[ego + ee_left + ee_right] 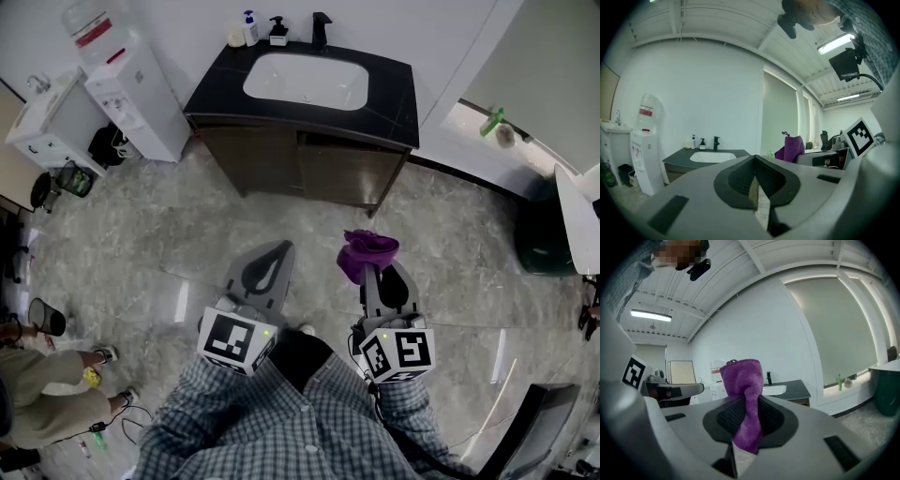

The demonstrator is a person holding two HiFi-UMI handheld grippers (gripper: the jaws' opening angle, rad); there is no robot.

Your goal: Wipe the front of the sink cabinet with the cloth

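Cloth (743, 394): purple, judged soft, light and limp. It was pinched mid-fold by the closed right gripper (749, 404), bunched above the jaws. Left gripper (754, 161) was closed and empty. Sink cabinet (309, 169) stood far ahead.

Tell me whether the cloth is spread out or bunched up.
Bunched up: the cloth stands as a crumpled wad pinched in the right gripper's jaws, not spread flat.

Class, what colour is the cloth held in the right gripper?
Purple; the cloth shows best in the right gripper view.
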